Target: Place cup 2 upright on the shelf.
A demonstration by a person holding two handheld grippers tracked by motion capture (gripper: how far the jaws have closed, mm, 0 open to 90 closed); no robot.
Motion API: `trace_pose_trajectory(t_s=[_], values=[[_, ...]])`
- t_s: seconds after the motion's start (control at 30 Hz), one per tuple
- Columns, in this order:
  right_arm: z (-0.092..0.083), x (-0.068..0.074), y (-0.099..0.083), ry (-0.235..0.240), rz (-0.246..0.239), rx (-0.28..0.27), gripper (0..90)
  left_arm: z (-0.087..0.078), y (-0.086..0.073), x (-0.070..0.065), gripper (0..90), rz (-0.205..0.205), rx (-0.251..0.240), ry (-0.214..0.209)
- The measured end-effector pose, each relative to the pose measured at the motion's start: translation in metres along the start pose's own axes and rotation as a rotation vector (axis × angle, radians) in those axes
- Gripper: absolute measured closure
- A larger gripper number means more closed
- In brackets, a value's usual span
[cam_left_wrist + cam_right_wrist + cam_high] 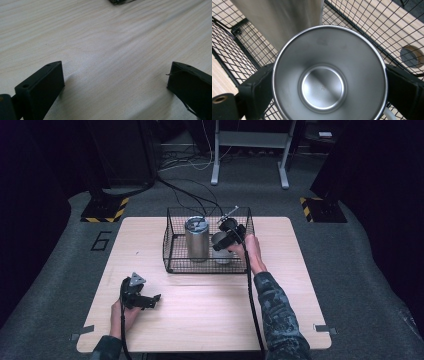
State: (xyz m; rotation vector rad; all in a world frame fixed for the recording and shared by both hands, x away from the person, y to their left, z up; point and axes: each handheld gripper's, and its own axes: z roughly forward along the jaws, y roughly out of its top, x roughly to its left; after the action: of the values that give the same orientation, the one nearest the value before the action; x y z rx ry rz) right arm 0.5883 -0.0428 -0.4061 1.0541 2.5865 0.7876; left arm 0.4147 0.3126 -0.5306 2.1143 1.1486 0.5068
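Steel, dull and brushed: the open cup [329, 75] stands upright in the wire basket [172, 262] at the far middle of the worktop [210, 315], just right of the taller lidded tumbler [197, 239]. The right tongs [223, 241] come at it from above, jaws set to either side of its rim and seemingly touching, so I'd judge it gripped. Its long axis runs straight up, so any lift should follow that line. The left tongs [156, 298] rest spread wide on the near left, well apart.
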Motion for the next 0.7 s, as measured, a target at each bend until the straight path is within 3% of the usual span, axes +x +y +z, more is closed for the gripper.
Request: trace_pose_trajectory(t_s=[0.7], values=[[0.012,0.001,-0.003,-0.001,0.012,0.016,5.7,0.0,0.0,0.0,0.4,0.0,0.0,0.0]])
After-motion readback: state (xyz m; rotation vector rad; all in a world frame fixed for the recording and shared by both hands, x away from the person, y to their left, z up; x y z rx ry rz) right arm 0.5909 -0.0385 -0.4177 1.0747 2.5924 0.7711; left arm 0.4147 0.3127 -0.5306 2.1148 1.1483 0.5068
